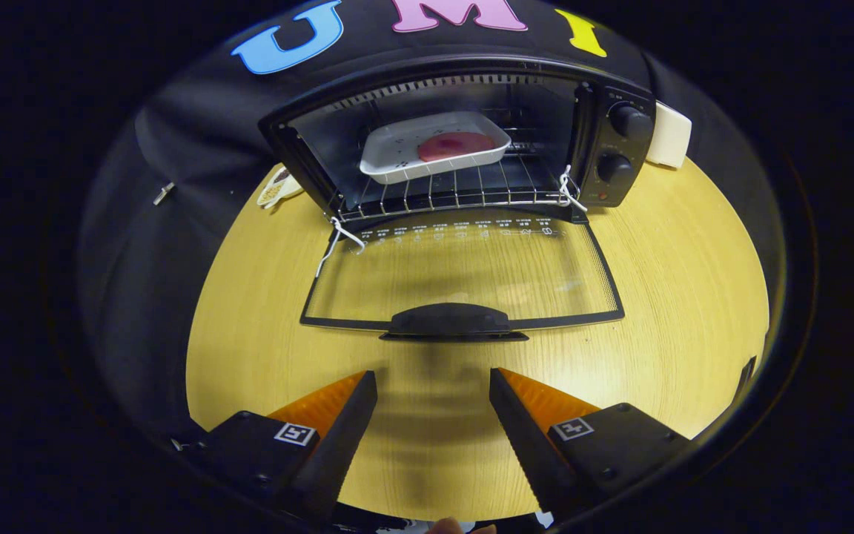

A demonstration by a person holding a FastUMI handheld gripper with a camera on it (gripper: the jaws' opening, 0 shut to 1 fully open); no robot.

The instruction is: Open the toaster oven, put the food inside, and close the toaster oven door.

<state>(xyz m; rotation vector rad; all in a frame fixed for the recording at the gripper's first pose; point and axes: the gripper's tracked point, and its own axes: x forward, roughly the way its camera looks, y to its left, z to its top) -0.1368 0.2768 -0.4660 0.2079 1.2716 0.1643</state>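
Toaster oven [471, 133]: black, boxy metal body, standing at the far side of a round table [679, 297] with a pale yellow wood-grain top. Door [464, 278]: clear glass in a thin dark frame, folded fully down and lying flat toward the gripper, with a broad, rounded black handle [451, 321] at its near edge. Wire rack [464, 189]: bright metal bars, inside the cavity. Tray [434, 146]: white, shallow, rectangular with rounded corners, resting on the rack inside the oven. Food [455, 145]: flat, pinkish-red, roughly oval piece lying in the tray. Two round black knobs [629, 119] sit stacked on the right-hand control panel. Gripper [433, 389]: fingers spread wide apart, holding nothing, tapered with ridged inner faces, hovering over bare tabletop just short of the door handle.
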